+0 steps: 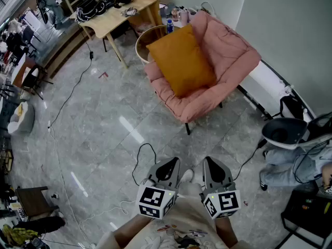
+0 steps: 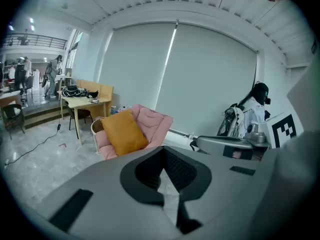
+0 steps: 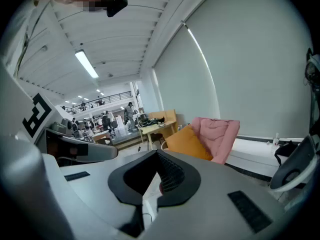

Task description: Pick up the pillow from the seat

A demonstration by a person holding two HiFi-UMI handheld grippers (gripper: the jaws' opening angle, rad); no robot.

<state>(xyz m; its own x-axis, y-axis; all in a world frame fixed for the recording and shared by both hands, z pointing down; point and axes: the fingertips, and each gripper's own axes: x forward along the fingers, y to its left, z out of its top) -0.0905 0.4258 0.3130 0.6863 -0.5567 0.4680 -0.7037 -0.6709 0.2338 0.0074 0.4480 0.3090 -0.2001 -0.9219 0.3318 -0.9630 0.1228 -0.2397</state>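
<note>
One orange pillow (image 1: 181,61), propped against the back of the one pink chair (image 1: 233,56) with its lower edge down on the seat. There's one wooden table (image 1: 116,15) off to the chair's left, and a wall right behind the chair. Plenty of bare grey floor (image 1: 104,118) between the chair's front edge and the two grippers, just a black cable (image 1: 138,162) looping near them. Left gripper (image 1: 167,167) and right gripper (image 1: 213,167) sit side by side, well apart from the pillow. Both have their jaws pressed together, pinching nothing.
</note>
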